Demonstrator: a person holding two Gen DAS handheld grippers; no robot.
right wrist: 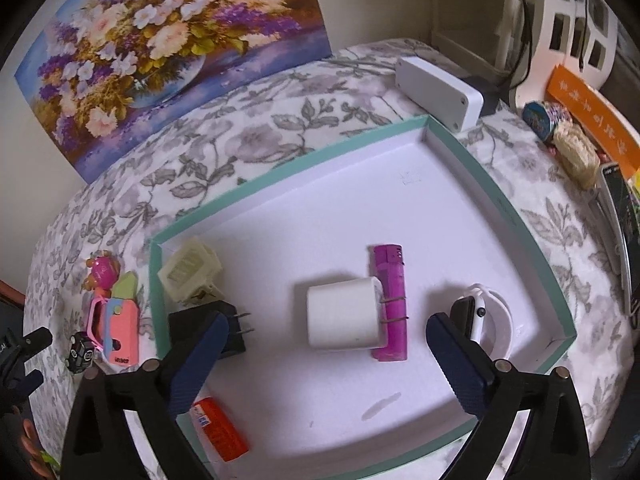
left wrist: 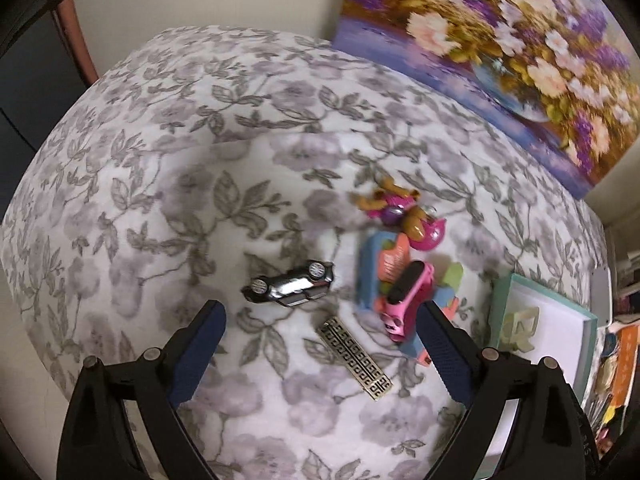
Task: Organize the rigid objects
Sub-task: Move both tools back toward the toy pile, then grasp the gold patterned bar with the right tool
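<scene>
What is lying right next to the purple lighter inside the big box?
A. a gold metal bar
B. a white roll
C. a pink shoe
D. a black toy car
B: in the right wrist view the white roll lies against the purple lighter on the floor of the teal-rimmed box, while the toy car and the other small toys sit outside the box on the flowered cloth.

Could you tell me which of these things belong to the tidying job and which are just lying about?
Job: teal tray, black toy car, patterned metal bar, pink toy car, purple lighter, white cube.
Lying about: floral painting, white box.
</scene>
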